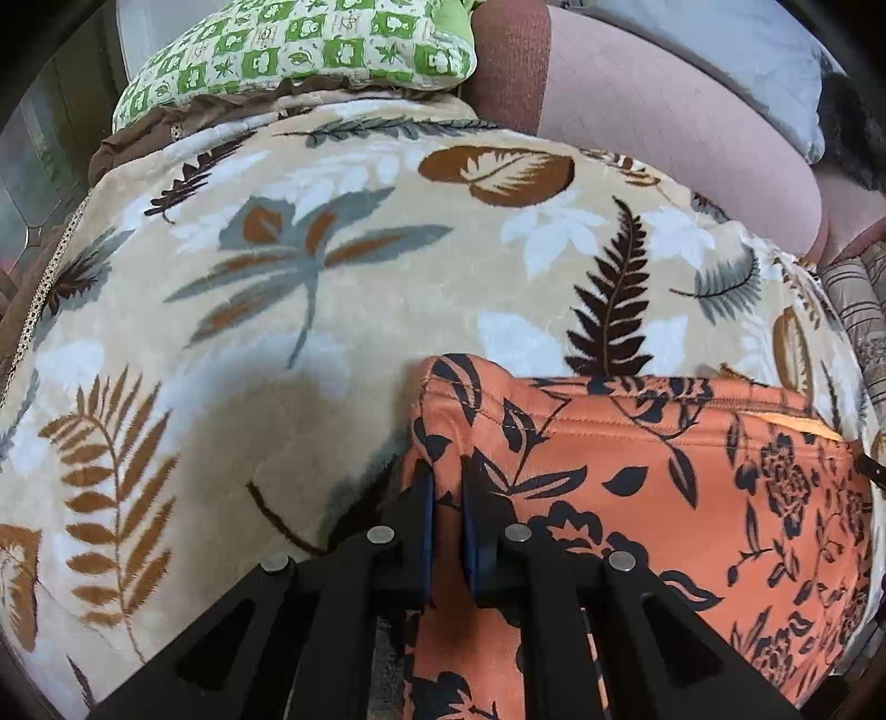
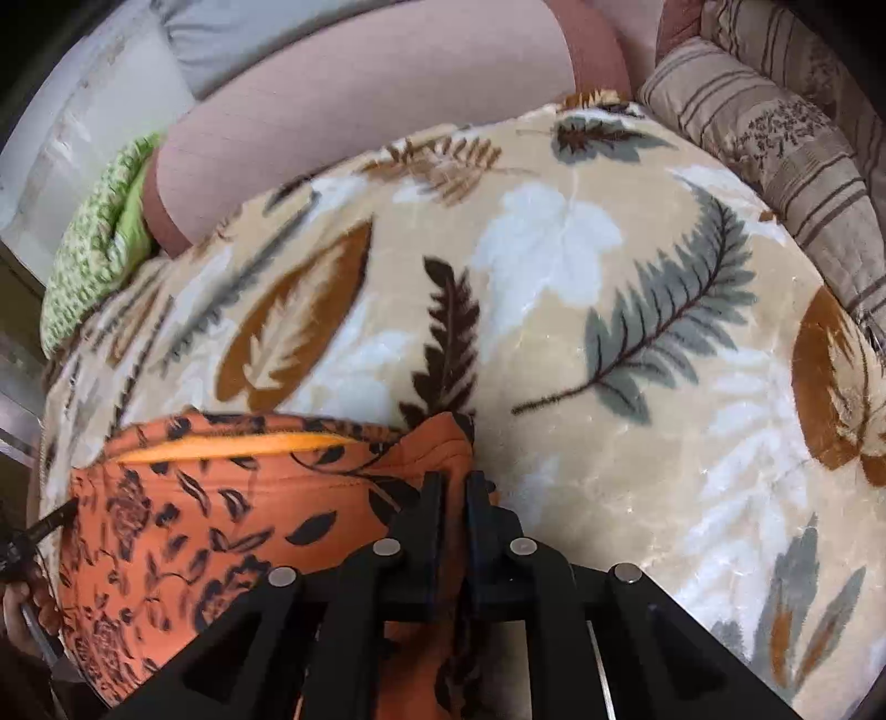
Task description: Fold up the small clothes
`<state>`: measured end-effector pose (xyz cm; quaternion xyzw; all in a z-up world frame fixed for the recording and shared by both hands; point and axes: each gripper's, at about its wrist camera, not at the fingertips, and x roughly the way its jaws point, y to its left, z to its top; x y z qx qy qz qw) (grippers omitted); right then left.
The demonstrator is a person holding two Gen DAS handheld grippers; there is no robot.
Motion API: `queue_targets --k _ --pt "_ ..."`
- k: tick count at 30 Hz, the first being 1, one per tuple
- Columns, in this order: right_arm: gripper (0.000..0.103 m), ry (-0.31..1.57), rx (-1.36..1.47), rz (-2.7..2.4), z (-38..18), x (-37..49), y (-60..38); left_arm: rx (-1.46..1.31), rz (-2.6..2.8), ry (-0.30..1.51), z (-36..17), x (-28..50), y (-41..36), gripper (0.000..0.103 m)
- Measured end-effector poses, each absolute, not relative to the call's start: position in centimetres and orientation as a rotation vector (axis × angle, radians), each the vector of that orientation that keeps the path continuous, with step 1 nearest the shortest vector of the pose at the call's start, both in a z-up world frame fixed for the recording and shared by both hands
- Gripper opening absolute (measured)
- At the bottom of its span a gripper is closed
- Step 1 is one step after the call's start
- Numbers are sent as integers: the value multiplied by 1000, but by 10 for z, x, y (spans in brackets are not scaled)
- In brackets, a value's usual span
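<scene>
In the left wrist view we see our left gripper (image 1: 447,487) with its fingers (image 1: 423,509) drawn narrow, pinching the left edge of the orange garment (image 1: 664,498) with its black flower print. The garment lies flat on the leaf-patterned blanket (image 1: 277,277), filling the lower right of the view, its stitched hem running across the top. Behind the blanket sit a green checked cushion (image 1: 310,50) and a pink cushion (image 1: 664,122); a striped cushion (image 1: 864,310) shows at the right edge.

In the right wrist view our right gripper (image 2: 455,498) also has its fingers (image 2: 434,509) nearly together, clamped on the garment's (image 2: 221,526) right corner, where the cloth bunches up a little. The garment spreads to the lower left over the blanket (image 2: 609,332). The striped cushion (image 2: 775,166) lies at upper right, the pink cushion (image 2: 360,99) above, the green one (image 2: 94,260) at the left. A hand (image 2: 27,615) shows at the far left edge.
</scene>
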<state>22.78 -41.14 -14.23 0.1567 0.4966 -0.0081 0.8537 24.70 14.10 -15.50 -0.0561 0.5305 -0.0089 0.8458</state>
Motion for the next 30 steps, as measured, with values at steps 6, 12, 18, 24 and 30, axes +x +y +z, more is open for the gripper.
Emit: queue_targets --k 6,12,18,24,30 --pt "16 1013 393 30 -114 180 -423 -133 -37 1044 -124 217 157 26" --pt "78 1048 468 90 -120 105 -423 -198 -38 994 -106 145 175 64" --pt "77 1060 456 114 -131 69 -402 -216 -31 1075 -134 93 168 64" --pt "72 1049 370 119 -132 77 -386 -229 -31 1078 -145 82 161 63" --pt "16 1160 373 118 -148 84 -380 -232 -26 1092 -148 83 160 64"
